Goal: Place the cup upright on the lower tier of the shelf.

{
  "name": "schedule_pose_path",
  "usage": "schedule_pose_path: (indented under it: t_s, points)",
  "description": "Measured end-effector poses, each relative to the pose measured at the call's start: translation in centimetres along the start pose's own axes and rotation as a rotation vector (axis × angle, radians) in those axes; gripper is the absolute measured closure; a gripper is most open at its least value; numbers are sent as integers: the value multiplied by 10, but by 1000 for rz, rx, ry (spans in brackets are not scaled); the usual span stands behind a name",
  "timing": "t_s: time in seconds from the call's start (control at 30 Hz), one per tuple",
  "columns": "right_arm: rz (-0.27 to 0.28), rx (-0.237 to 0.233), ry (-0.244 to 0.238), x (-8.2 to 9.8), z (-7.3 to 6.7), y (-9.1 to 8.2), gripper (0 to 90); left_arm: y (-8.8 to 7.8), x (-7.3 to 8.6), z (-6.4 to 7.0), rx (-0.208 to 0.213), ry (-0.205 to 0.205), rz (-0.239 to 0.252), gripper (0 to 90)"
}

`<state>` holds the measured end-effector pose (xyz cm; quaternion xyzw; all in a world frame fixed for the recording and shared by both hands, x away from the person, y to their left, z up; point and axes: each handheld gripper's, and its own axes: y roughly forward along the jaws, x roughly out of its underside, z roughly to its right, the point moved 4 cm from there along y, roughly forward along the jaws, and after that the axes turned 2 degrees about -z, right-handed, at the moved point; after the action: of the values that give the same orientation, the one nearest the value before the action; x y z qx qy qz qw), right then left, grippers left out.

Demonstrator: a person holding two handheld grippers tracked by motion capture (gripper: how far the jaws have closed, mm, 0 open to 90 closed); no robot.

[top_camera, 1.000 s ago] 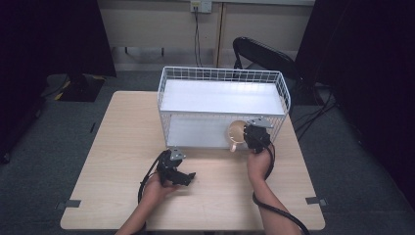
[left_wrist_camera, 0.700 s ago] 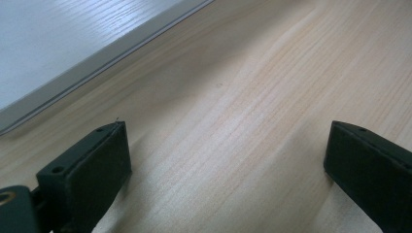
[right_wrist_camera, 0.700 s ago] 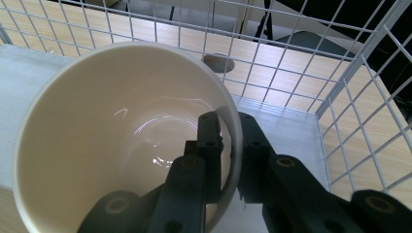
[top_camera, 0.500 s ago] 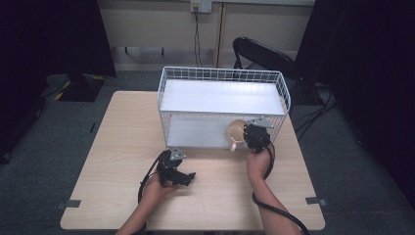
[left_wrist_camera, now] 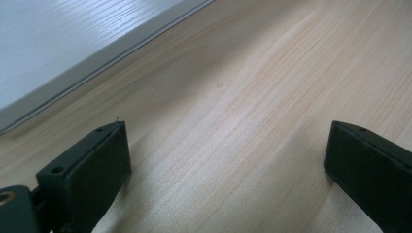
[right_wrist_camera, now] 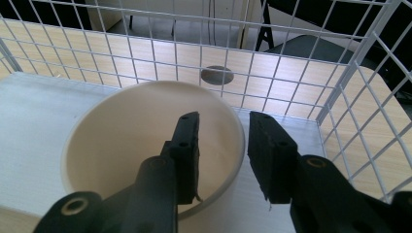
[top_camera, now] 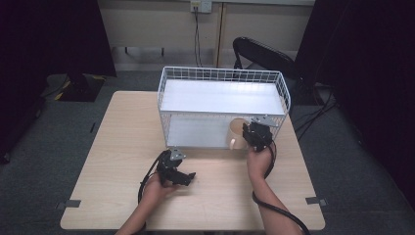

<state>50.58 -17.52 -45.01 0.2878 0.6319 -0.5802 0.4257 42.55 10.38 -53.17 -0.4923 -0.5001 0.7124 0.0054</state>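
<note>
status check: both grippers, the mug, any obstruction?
Right gripper jaws just opening, astride mug rim on rack's lower shelf. Left gripper open over bare table. Wire rack wall close by.

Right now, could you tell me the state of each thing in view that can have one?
cup: upright, empty, on the rack's lower shelf.
right gripper: jaws just opening, astride the cup's rim with a gap.
left gripper: open, nothing between jaws, low over the table.
wire rack: upright, top shelf bare.
</note>
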Motion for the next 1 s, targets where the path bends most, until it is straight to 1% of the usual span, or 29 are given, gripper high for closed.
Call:
schedule_pose_path:
  t_s: [0.07, 0.2, 0.27, 0.3, 0.37, 0.4, 0.5, 0.63, 0.67, 0.87, 0.9, 1.0]
  points:
    - [1, -4, 6, -1, 1, -1, 626, 0, 0, 0, 0, 0, 0, 25]
    - [7, -19, 4, -4, 0, -3, 558, 0, 0, 0, 0, 1, 0, 25]
    - [8, -34, 14, -6, -1, -4, 502, 0, 0, 0, 0, 0, 0, 25]
    - [5, -44, 30, -7, -1, -4, 479, 0, 0, 0, 0, 1, 0, 25]
    - [9, -57, 39, -8, -1, -6, 447, 0, 0, 0, 0, 0, 0, 25]
    - [2, -66, 44, -8, -2, -6, 413, 0, 0, 0, 0, 1, -1, 25]
    - [10, -68, 35, -10, -3, -10, 350, 0, 0, 0, 0, 0, 0, 25]
    - [9, -89, 38, -12, -3, -14, 310, 0, 0, 0, -3, -3, 0, 24]
    - [7, -103, 42, -13, -3, -15, 303, 0, 0, 0, -3, -3, 0, 25]
    - [12, -144, 50, -13, -4, -22, 249, 0, 0, 0, -3, -2, -1, 24]
    - [11, -146, 46, -12, -5, -23, 233, 0, 0, 0, -3, -3, -1, 24]
    - [-3, -161, 26, -11, -7, -25, 229, 0, 0, 0, -4, -3, -1, 24]
